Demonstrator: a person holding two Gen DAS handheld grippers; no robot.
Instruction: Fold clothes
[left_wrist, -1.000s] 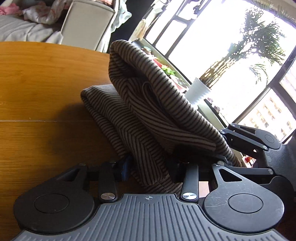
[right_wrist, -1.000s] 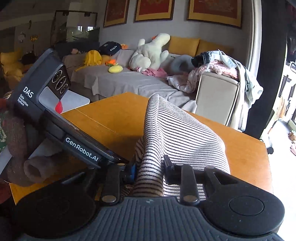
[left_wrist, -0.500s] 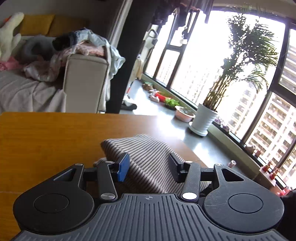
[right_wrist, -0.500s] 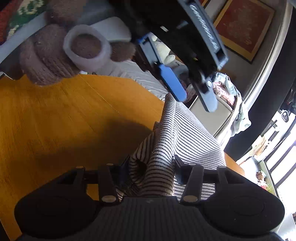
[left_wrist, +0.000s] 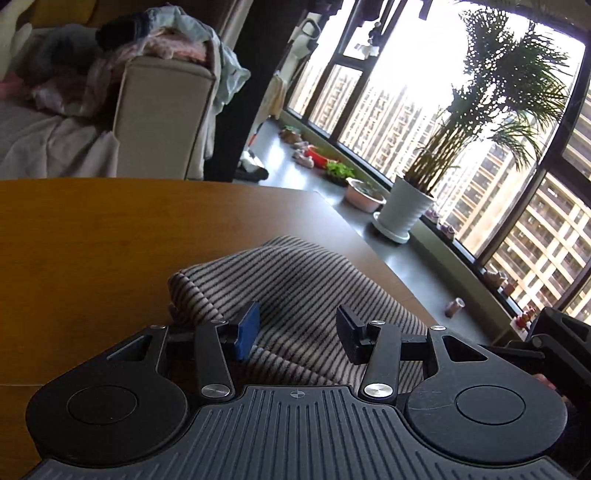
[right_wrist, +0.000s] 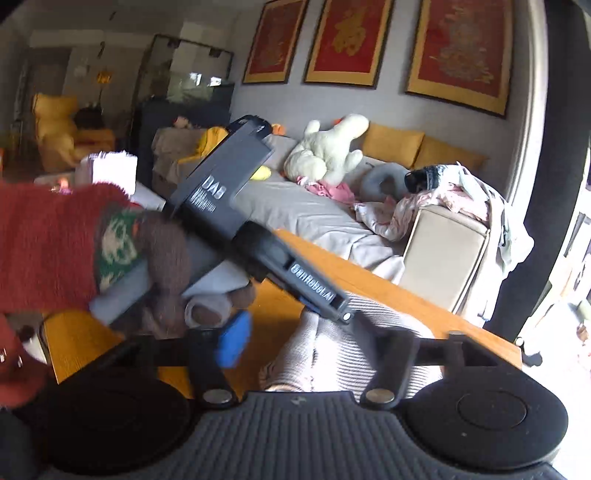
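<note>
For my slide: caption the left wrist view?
Open left gripper above striped garment lying on wooden table.

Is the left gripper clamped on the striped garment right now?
No. The left gripper is open, its fingers spread above the striped garment, which lies folded on the wooden table.

Table (left_wrist: 92, 229) seen close from both wrist cams: left faced twd window (left_wrist: 424, 110), right twd sofa (right_wrist: 314, 218); striped garment (left_wrist: 295, 288) shared.
</note>
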